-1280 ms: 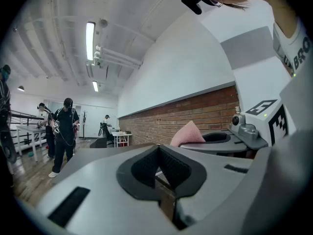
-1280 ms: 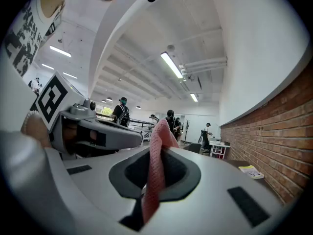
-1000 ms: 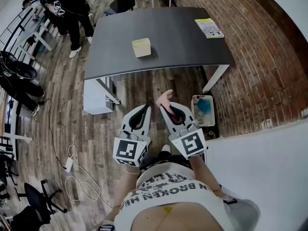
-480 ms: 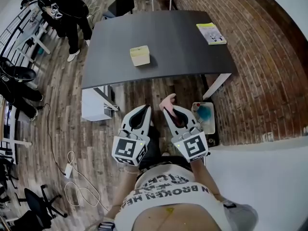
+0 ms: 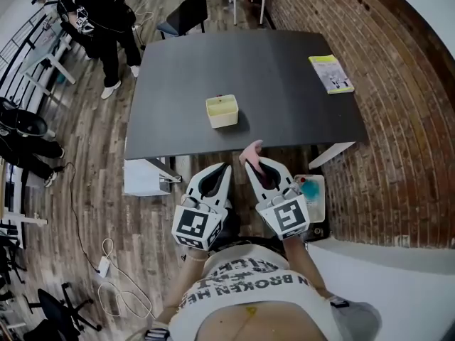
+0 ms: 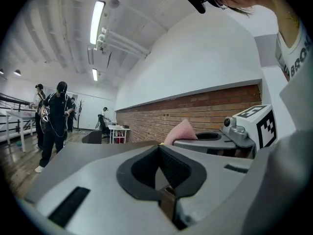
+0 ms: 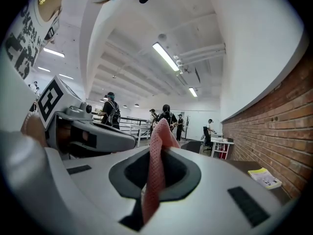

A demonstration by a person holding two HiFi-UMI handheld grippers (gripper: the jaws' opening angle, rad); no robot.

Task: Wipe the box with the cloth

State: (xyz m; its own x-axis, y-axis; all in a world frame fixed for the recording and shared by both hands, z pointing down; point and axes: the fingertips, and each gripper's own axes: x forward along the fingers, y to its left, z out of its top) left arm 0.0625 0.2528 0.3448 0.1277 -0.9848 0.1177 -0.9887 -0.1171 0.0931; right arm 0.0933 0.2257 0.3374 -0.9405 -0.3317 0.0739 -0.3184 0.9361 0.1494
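A small pale yellow open box [image 5: 222, 111] stands near the front edge of the dark table [image 5: 284, 77]. My right gripper [image 5: 254, 164] is shut on a pink cloth [image 5: 251, 151] that sticks up from between its jaws [image 7: 157, 146]; it is held just short of the table's front edge. Beside it on the left, my left gripper [image 5: 222, 168] is shut with nothing in it [image 6: 157, 148]. The pink cloth [image 6: 181, 131] also shows in the left gripper view. Both grippers are apart from the box, level and side by side.
A yellow booklet [image 5: 331, 73] lies at the table's far right. A white tray with a blue thing [image 5: 313, 190] sits on the floor by the brick wall [image 5: 398, 119]. People [image 5: 106, 20] stand beyond the table's left; a white cabinet [image 5: 146, 176] is under it.
Both grippers and I have moved forward toward the table; the box and table edge now lie much closer. The cloth stays clamped in the right gripper.
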